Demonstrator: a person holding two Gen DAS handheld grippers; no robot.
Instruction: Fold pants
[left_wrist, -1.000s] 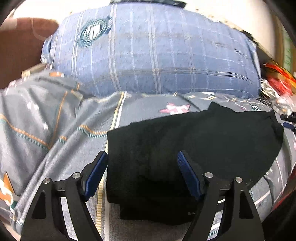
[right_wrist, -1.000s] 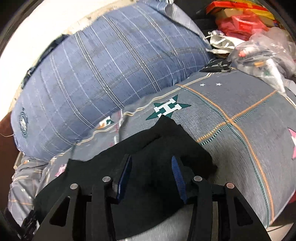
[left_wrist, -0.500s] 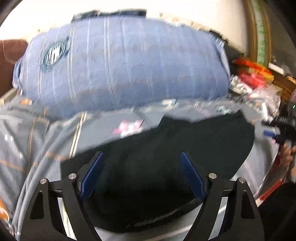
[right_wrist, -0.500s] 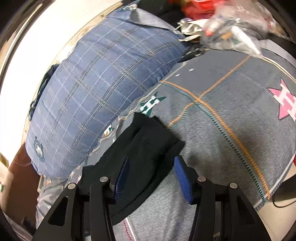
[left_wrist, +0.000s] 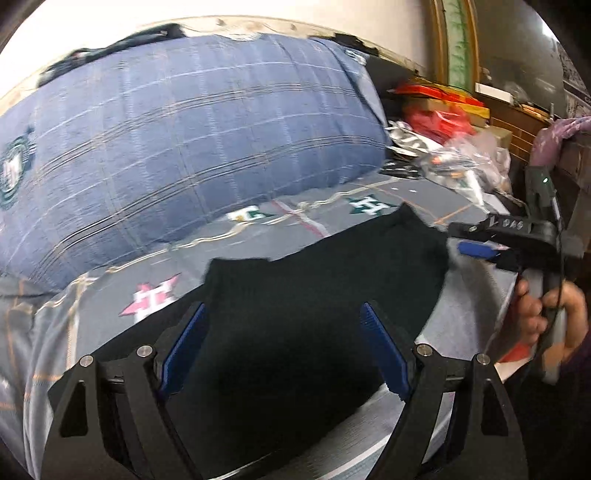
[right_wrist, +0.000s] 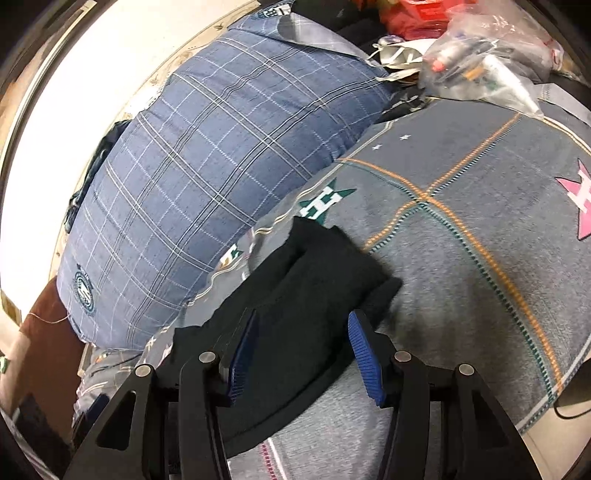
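Jaws of both grippers open, wider than before, above folded black pants (left_wrist: 314, 295), nothing gripped.

1. The left gripper (left_wrist: 282, 347) points forward and downward; its blue-padded jaws stand wide apart, pressing on nothing.
2. The right gripper (right_wrist: 301, 354) tilts downward; its jaws stand partly apart, not clamping.
3. A hand (left_wrist: 550, 317) grips the right gripper's handle.

pants (right_wrist: 314, 295): matt black knit cloth | pillow (right_wrist: 207, 177): woven plaid cloth | bedsheet (right_wrist: 480, 258): smooth printed cloth
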